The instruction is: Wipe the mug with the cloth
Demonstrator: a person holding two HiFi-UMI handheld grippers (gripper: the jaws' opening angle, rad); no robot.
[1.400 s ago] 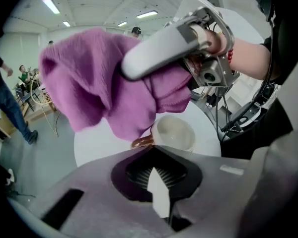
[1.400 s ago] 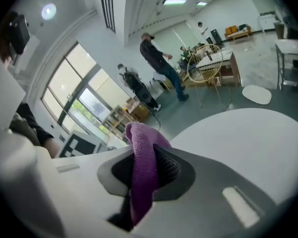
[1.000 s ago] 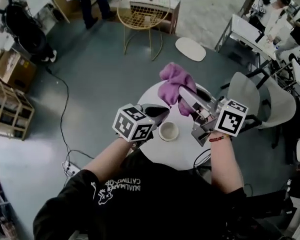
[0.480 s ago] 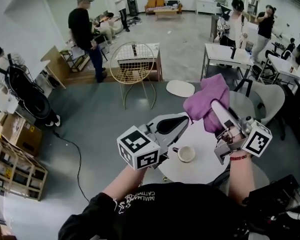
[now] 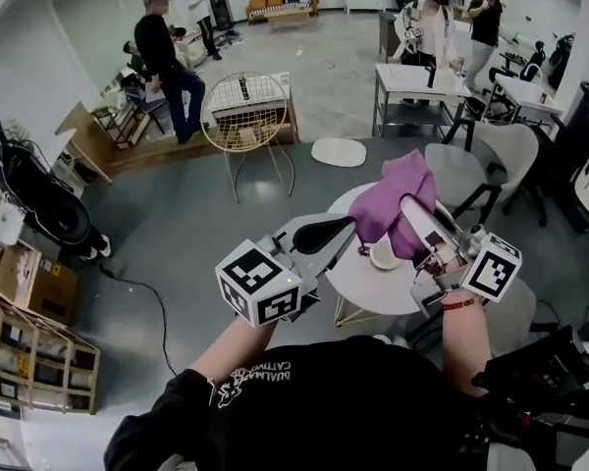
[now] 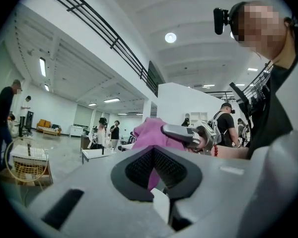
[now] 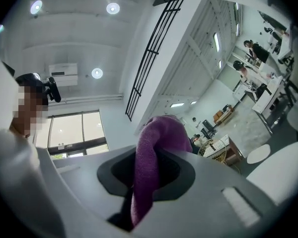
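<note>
A white mug (image 5: 384, 255) stands on the small round white table (image 5: 368, 285), partly hidden behind the cloth and the right gripper. My right gripper (image 5: 413, 211) is shut on a purple cloth (image 5: 395, 202) and holds it up above the mug; in the right gripper view the cloth (image 7: 154, 150) hangs out from between the jaws of the right gripper (image 7: 146, 171). My left gripper (image 5: 326, 234) is shut and empty, left of the mug and raised off the table. In the left gripper view the left gripper (image 6: 153, 168) points towards the cloth (image 6: 151, 134).
A wire chair (image 5: 246, 114) and a low round stool (image 5: 339, 152) stand beyond the table, and white chairs (image 5: 477, 172) to its right. Desks (image 5: 421, 82) with people are at the back. A wooden rack (image 5: 27, 351) and a cable lie at the left.
The head view has tilted up and shows more of the room. Both grippers have risen, the cloth still held in the right one, and the mug now sits under the cloth.
</note>
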